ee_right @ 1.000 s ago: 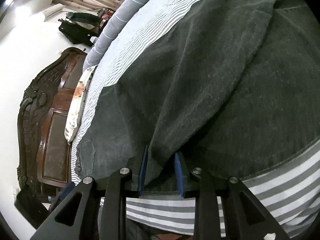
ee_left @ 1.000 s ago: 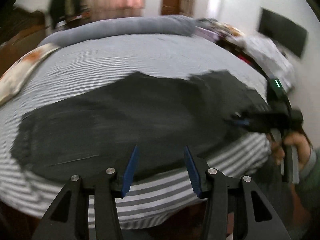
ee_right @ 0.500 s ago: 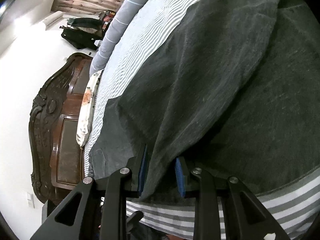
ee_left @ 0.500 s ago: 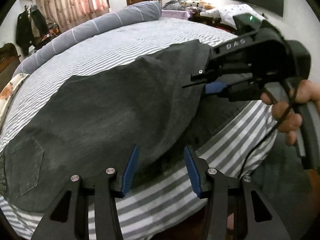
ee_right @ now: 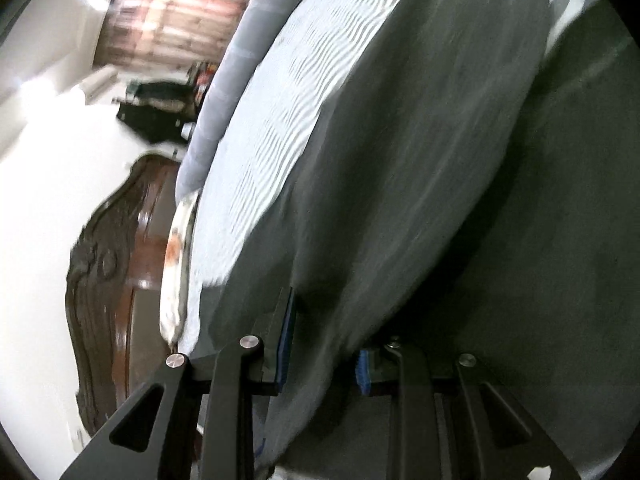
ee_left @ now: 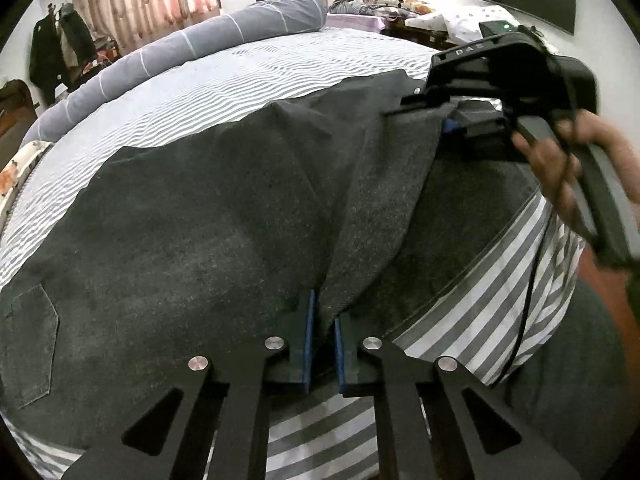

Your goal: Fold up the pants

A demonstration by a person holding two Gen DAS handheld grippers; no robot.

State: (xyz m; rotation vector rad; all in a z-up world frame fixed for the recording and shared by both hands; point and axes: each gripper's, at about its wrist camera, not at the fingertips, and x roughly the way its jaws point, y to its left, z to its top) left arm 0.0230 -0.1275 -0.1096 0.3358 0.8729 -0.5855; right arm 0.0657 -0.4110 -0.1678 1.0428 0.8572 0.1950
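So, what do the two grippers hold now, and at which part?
Both hold the dark grey pants. The left gripper pinches a raised fold at the near edge; the right gripper grips the same fold's far end.

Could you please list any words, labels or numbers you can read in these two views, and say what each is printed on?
"DAS": pale letters on the black top of the right gripper, seen in the left wrist view, spaced out and slightly soft.
The pants, the left gripper and the bed show no print.
The right wrist view is motion-blurred; no text can be read there.
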